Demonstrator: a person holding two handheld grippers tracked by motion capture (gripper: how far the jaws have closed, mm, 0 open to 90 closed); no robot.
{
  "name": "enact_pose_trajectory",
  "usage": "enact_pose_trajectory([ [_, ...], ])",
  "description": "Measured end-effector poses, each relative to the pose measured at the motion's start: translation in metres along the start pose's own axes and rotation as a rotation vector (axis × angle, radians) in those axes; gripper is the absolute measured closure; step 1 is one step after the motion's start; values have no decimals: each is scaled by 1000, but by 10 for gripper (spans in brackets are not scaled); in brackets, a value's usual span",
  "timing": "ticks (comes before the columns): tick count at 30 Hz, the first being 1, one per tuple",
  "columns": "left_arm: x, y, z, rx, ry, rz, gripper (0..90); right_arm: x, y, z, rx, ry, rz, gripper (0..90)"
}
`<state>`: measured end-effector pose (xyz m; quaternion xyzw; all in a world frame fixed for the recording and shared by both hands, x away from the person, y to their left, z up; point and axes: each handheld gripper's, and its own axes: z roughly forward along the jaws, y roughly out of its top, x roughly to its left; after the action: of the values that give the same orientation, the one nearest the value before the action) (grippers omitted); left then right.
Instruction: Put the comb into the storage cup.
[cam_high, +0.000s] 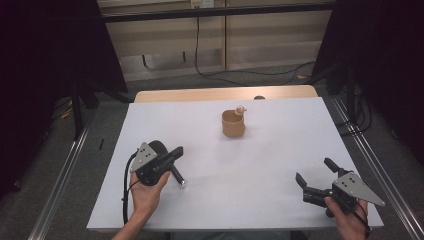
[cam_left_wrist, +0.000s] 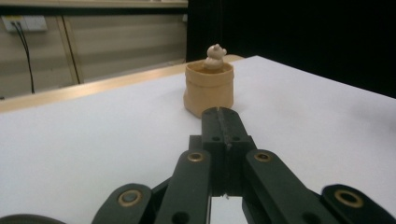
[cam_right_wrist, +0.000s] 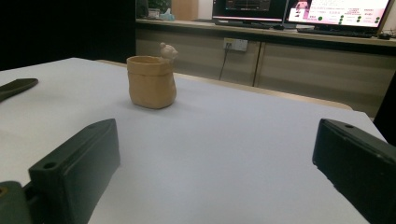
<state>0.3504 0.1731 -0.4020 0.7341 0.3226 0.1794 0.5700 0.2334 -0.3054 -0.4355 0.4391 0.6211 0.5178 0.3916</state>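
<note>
Black left tongs (cam_high: 176, 152) lie pressed together, empty, aimed at the tan pot (cam_high: 233, 124); right tongs (cam_high: 314, 172) rest spread.

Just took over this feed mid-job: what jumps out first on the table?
A tan pot with a small figurine on its rim stands alone toward the far side of the white table. Near the front edge, the left gripper is shut on nothing, and the right gripper is open.
</note>
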Motion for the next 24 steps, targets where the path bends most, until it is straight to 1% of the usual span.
enact_pose_trajectory([
  [3, 2, 5, 6, 37, -4, -8, 900, 0, 0, 0, -3, 0, 1, 1],
  [5, 4, 7, 12, 76, -14, 13, 900, 0, 0, 0, 0, 0, -2, 1],
  [6, 6, 7, 15, 97, -7, 10, 900, 0, 0, 0, 1, 3, -1, 1],
  [7, 9, 7, 17, 114, -14, -4, 900, 0, 0, 0, 0, 1, -2, 1],
  [8, 12, 6, 20, 127, -16, -29, 900, 0, 0, 0, 0, 1, -2, 1],
  [10, 14, 4, 23, 155, -12, -41, 900, 0, 0, 0, 1, 2, -2, 1],
  [11, 14, 2, 24, 168, -20, -53, 900, 0, 0, 0, 1, 1, -3, 1],
  [12, 13, 2, 24, 196, -24, -50, 900, 0, 0, 0, 1, 1, -3, 1],
  [13, 13, 2, 24, 209, -24, -46, 900, 0, 0, 0, 1, 0, -2, 1],
  [15, 13, 1, 23, 236, -34, -54, 900, -1, 0, 0, 2, -3, -1, 1],
  [17, 14, 0, 22, 249, -37, -39, 900, -1, 0, 0, 3, -2, -1, 1],
  [20, 14, -2, 23, 288, -57, -34, 900, 0, 0, 0, 3, 1, -3, 1],
  [22, 13, -2, 23, 311, -52, -20, 900, 0, 0, -1, 3, -1, -5, 1],
  [24, 13, -2, 23, 330, -49, -19, 900, 0, 0, -1, 2, -2, -4, 2],
])
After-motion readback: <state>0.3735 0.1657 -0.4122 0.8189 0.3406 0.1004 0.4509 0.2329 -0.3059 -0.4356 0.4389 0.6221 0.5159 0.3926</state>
